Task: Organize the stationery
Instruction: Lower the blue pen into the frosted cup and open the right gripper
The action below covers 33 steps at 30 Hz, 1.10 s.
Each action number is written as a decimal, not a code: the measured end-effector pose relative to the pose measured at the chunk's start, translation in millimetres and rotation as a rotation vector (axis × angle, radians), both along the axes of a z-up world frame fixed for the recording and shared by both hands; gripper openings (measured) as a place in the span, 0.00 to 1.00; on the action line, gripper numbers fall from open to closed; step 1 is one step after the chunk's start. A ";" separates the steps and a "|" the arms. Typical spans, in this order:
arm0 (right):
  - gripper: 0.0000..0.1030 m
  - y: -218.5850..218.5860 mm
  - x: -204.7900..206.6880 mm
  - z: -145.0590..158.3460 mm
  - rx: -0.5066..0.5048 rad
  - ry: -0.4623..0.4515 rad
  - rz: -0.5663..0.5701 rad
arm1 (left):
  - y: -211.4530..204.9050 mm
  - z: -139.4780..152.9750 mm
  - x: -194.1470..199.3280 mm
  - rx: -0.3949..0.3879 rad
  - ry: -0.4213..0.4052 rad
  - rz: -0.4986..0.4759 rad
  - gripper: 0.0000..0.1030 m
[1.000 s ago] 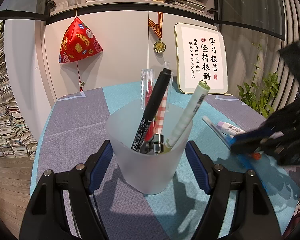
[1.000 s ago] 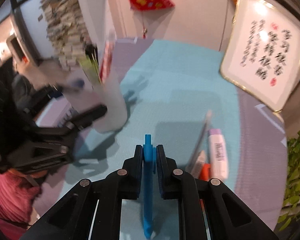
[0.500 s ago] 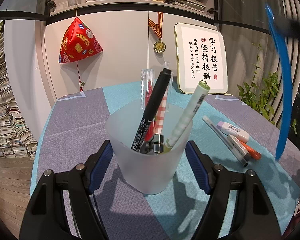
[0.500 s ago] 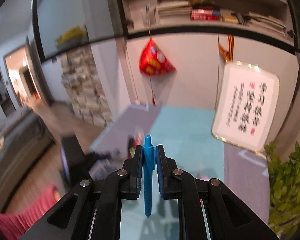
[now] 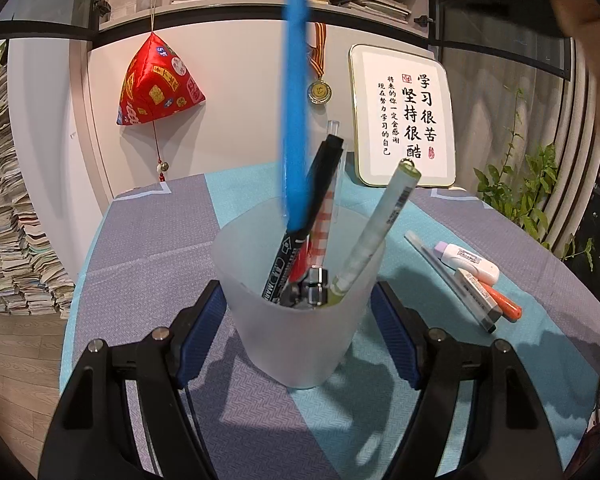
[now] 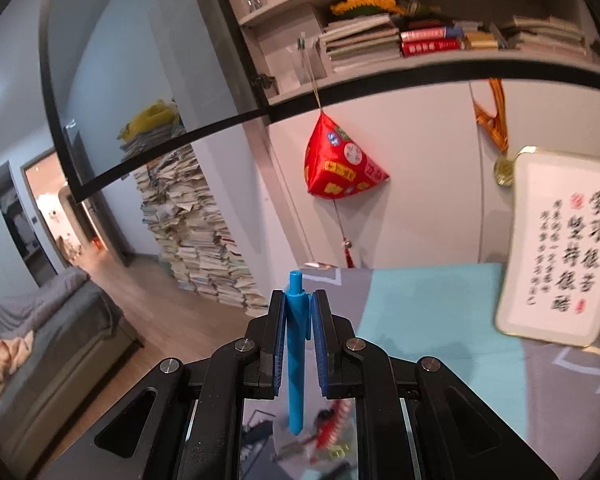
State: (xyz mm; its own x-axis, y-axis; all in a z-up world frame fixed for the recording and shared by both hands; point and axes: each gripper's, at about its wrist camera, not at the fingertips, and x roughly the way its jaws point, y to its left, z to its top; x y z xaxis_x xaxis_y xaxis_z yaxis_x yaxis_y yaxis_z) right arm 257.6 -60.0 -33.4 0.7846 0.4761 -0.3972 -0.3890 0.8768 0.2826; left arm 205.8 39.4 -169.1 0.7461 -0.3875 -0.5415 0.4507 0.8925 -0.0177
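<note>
A frosted plastic cup stands on the tablecloth, and my left gripper is shut on it, its blue pads pressing both sides. The cup holds a black marker, a red-checked pen, a pale green pen and binder clips. My right gripper is shut on a blue pen. In the left wrist view that blue pen hangs upright from above with its lower tip at the cup's mouth. The cup shows blurred below the right fingers.
To the right of the cup lie a clear pen, a white and purple correction tape and an orange-tipped marker. A framed calligraphy board leans at the table's back. A plant stands at right, and a person's hand is at upper right.
My right gripper lifted the blue pen off the table and carried it left, from beside the cup to above it. The left gripper and the cup have not moved.
</note>
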 end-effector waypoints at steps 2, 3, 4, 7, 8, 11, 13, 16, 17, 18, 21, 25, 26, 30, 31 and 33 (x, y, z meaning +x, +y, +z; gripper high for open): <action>0.14 3.3 7.6 -9.1 0.011 0.021 0.008 | -0.2 -0.2 -0.4 0.000 0.000 0.000 0.72; 0.14 5.7 10.0 -14.0 0.011 0.032 0.014 | -0.1 -0.2 -0.7 0.001 0.000 0.000 0.72; 0.14 7.3 11.2 -17.4 0.006 0.039 0.016 | -0.1 -0.3 -0.8 0.002 0.000 0.000 0.72; 0.14 9.9 11.6 -28.4 -0.015 0.058 0.029 | -0.1 -0.5 -0.6 0.003 0.002 0.000 0.72; 0.14 10.2 11.3 -31.2 -0.018 0.064 0.032 | -0.4 -0.4 -0.4 0.003 0.003 0.000 0.72; 0.14 9.7 10.0 -37.7 -0.021 0.079 0.036 | -0.6 -0.2 1.3 0.003 0.004 0.000 0.72; 0.14 9.2 10.1 -40.7 -0.024 0.093 0.041 | -0.8 -0.1 1.4 0.004 0.003 0.001 0.72; 0.14 9.0 8.7 -45.7 -0.035 0.113 0.043 | -0.7 0.0 1.4 0.004 0.003 0.000 0.72; 0.14 8.9 8.0 -47.6 -0.039 0.120 0.045 | -0.5 -0.1 1.2 0.004 0.003 0.001 0.72; 0.14 9.3 7.0 -49.7 -0.045 0.129 0.046 | -0.6 -0.1 1.3 0.004 0.003 0.000 0.72; 0.14 9.5 3.9 -54.7 -0.060 0.150 0.057 | -0.5 -0.1 1.1 0.003 0.004 0.000 0.72; 0.14 7.8 -1.4 -59.2 -0.075 0.176 0.060 | -0.4 -0.1 1.9 0.003 0.005 0.000 0.73; 0.14 6.9 -3.4 -59.3 -0.078 0.176 0.060 | -0.6 -0.1 1.6 0.003 0.006 0.000 0.73; 0.14 -2.0 -15.6 -57.4 -0.084 0.178 0.057 | 0.0 -0.2 2.1 0.004 0.005 0.001 0.73; 0.14 -5.0 -18.0 -55.9 -0.082 0.182 0.058 | 0.2 -0.3 2.4 0.004 0.006 0.001 0.73; 0.14 -13.7 -26.6 -52.4 -0.077 0.183 0.052 | -0.2 -0.3 2.1 0.005 0.005 0.001 0.73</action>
State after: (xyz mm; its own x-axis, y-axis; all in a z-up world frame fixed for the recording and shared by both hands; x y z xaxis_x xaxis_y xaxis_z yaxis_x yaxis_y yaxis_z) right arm 231.0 -73.7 -85.8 0.6712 0.4768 -0.5675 -0.3828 0.8786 0.2854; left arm 207.9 39.2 -169.4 0.7437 -0.3839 -0.5473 0.4498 0.8930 -0.0153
